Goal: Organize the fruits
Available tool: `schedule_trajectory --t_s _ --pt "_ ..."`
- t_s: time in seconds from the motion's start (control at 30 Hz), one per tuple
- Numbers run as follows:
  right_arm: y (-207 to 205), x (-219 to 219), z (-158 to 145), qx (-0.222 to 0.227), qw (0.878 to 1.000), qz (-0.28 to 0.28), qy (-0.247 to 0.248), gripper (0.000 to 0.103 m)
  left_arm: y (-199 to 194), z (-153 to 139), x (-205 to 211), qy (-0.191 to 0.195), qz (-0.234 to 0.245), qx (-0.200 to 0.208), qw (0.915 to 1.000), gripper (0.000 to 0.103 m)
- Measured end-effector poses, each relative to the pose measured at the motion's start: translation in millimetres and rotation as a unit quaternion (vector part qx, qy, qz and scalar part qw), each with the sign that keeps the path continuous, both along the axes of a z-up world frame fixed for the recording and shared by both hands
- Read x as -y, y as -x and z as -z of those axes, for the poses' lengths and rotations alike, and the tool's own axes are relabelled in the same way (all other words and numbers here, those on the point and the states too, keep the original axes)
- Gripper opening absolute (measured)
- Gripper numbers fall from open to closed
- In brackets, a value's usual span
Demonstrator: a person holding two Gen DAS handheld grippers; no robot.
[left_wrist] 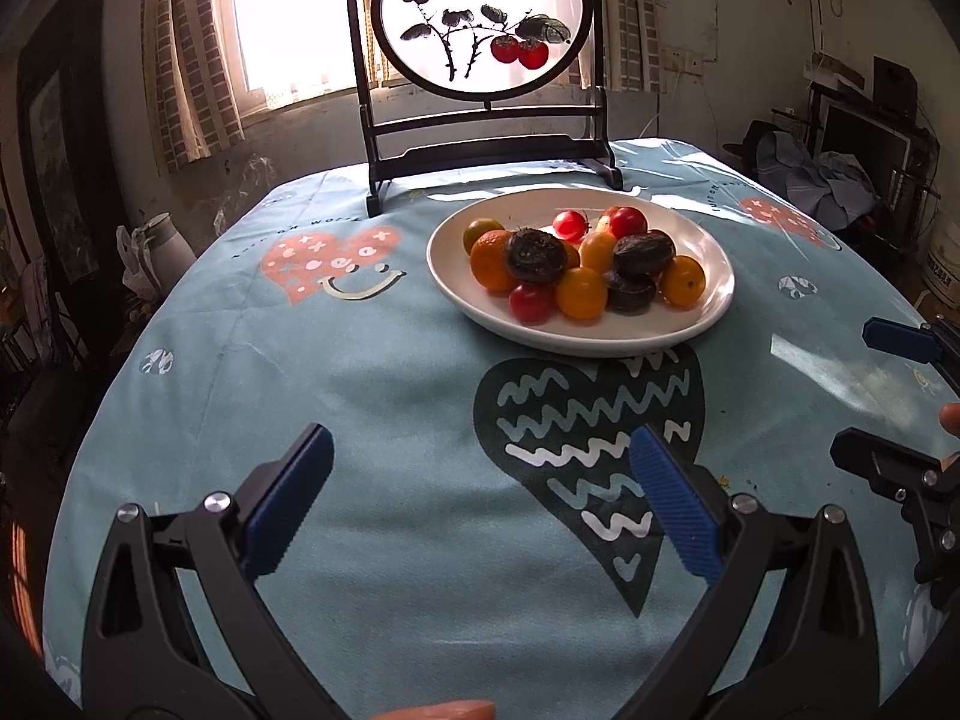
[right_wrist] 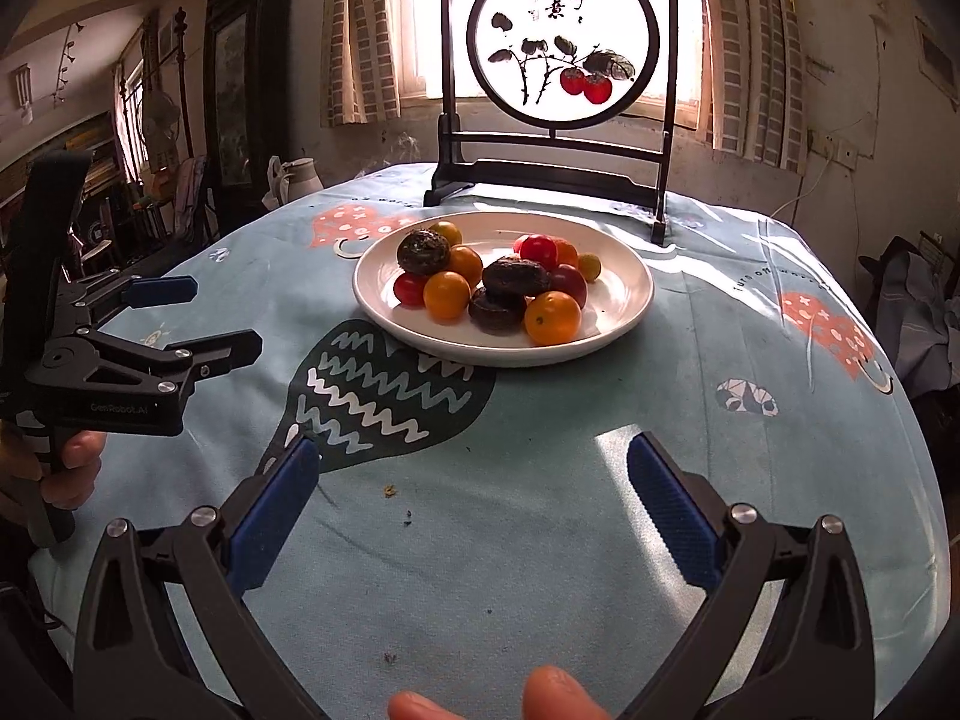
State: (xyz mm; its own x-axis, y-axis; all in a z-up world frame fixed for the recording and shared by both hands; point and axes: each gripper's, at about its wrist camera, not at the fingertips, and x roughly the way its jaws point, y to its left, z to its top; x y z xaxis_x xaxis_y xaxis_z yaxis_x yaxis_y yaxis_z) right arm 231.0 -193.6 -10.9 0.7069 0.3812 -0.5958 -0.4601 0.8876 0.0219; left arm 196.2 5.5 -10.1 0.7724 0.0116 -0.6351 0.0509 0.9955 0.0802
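A white plate (left_wrist: pixel 708 306) (right_wrist: pixel 624 306) sits on the table past both grippers. It holds several orange fruits (left_wrist: pixel 581 294) (right_wrist: pixel 553 318), red tomatoes (left_wrist: pixel 531 303) (right_wrist: pixel 538 250) and three dark brown round fruits (left_wrist: pixel 536 256) (right_wrist: pixel 516 277). My left gripper (left_wrist: pixel 480 498) is open and empty above the cloth, short of the plate; it also shows at the left of the right wrist view (right_wrist: pixel 222 318). My right gripper (right_wrist: pixel 474 498) is open and empty, near the table's front; it shows at the right edge of the left wrist view (left_wrist: pixel 864 396).
A light blue patterned cloth (left_wrist: pixel 384 372) (right_wrist: pixel 720 480) covers the table. A dark-framed round screen with a persimmon painting (left_wrist: pixel 483 18) (right_wrist: pixel 567 36) stands behind the plate. A white jug (right_wrist: pixel 300 177) stands off the table's far left. Small crumbs (right_wrist: pixel 390 489) lie on the cloth.
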Motion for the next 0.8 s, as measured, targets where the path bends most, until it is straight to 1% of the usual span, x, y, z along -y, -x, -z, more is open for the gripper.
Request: schedule_trajectory --t_s 0.27,0.43,0.57,0.67,0.8 --pt "-1.9 -1.0 2.4 -0.007 1.0 0.0 0.0 0.102 0.0 0.0 -1.3 0.001 -0.004 0.001 1.0 0.101" --pt "-1.2 -0.4 2.5 -0.005 1.0 0.001 -0.002 0.102 3.2 -2.5 -4.1 0.009 -0.006 0.014 0.9999 0.101" --pt "-1.7 0.0 2.7 -0.006 1.0 0.001 -0.001 0.102 1.8 -1.2 -2.9 0.003 -0.007 0.011 0.9999 0.101" --pt "-1.8 0.0 2.8 -0.007 1.0 0.001 -0.001 0.102 2.8 -1.1 -2.7 -0.006 -0.014 0.017 0.9997 0.101" --pt "-1.9 0.4 3.9 -0.008 1.0 0.002 0.0 0.102 3.8 -2.0 -4.6 -0.003 -0.016 0.022 0.9996 0.101"
